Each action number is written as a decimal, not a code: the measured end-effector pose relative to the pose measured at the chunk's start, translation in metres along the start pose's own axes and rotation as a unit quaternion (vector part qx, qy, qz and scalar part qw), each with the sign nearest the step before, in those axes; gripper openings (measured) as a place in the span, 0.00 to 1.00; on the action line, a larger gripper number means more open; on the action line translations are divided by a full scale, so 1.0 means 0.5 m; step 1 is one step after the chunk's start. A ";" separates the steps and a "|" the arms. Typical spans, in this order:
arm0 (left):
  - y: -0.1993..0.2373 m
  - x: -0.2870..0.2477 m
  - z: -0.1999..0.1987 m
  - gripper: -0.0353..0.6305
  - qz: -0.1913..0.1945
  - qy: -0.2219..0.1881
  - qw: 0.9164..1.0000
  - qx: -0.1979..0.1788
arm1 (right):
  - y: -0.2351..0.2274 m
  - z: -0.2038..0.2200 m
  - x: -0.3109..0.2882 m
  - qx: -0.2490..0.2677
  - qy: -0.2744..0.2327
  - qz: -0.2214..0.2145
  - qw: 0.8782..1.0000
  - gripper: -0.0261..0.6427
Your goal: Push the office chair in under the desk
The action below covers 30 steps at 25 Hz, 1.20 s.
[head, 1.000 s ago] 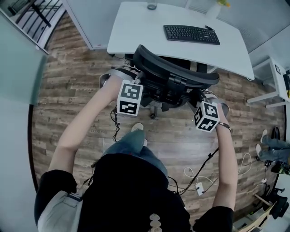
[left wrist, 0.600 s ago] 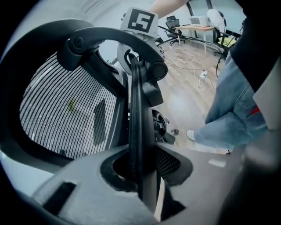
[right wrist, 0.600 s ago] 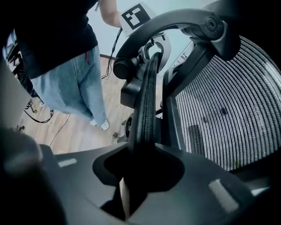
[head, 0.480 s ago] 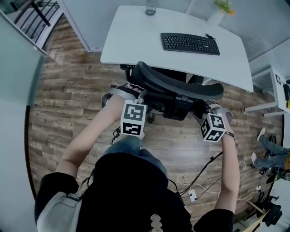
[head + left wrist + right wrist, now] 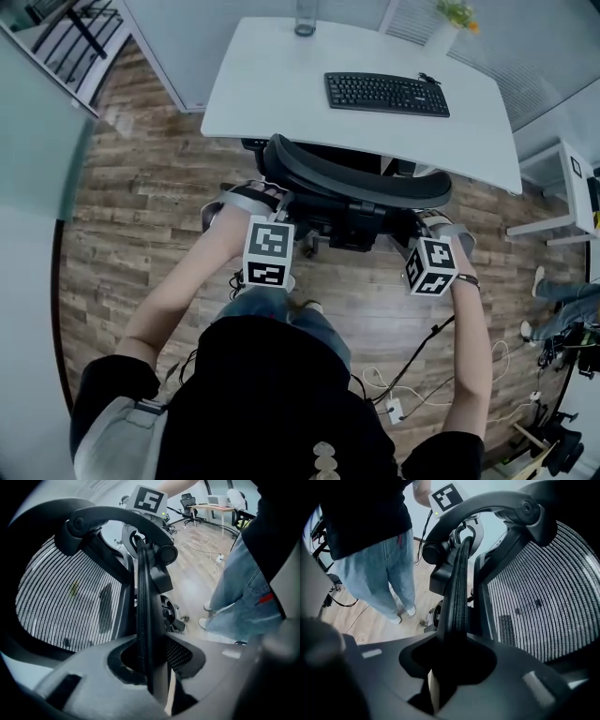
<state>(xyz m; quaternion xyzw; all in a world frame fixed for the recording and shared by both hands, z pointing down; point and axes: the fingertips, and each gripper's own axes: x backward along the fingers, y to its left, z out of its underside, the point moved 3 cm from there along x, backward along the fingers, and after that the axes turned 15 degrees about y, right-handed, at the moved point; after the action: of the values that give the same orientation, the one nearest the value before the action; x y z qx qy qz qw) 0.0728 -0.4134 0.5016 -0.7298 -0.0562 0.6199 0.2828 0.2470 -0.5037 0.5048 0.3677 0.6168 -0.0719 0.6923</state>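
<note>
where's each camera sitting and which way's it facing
Head view: on the person's head, steeply down at chair back and desk; torso, forearms show.
Left gripper view: on the left claw, clamped on the chair back's rim, facing across it; jeans show.
Right gripper view: on the right claw, clamped likewise, facing back across; jeans show.
Shared: both gripper views show mesh and the opposite claw.
</note>
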 end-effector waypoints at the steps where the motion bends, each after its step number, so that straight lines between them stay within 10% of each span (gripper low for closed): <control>1: 0.000 -0.001 0.000 0.21 -0.002 0.007 1.000 0.003 | 0.000 0.001 0.000 0.001 0.000 0.003 1.000 0.19; 8: 0.000 -0.003 0.000 0.22 -0.023 0.040 0.999 0.024 | 0.000 0.002 -0.001 0.011 -0.003 0.013 1.000 0.19; 15: 0.000 0.016 0.003 0.29 -0.144 0.107 0.983 0.038 | 0.009 0.007 0.017 0.016 -0.027 0.040 0.999 0.25; 23: -0.016 0.097 0.028 0.26 -0.249 0.127 0.952 0.126 | 0.006 0.039 0.099 -0.020 -0.093 0.106 0.990 0.28; 26: -0.016 0.147 0.046 0.07 -0.298 0.102 0.929 0.193 | 0.006 0.037 0.139 -0.062 -0.131 0.129 0.981 0.21; 30: -0.002 0.194 0.065 0.07 -0.324 0.036 0.894 0.308 | -0.001 0.029 0.190 -0.167 -0.210 0.162 0.950 0.05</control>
<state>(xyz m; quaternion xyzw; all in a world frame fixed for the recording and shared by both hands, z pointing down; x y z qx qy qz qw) 0.0647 -0.3596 0.4150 -0.5697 -0.0857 0.4532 0.6802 0.2799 -0.4790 0.4178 0.3180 0.3928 0.0697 0.8601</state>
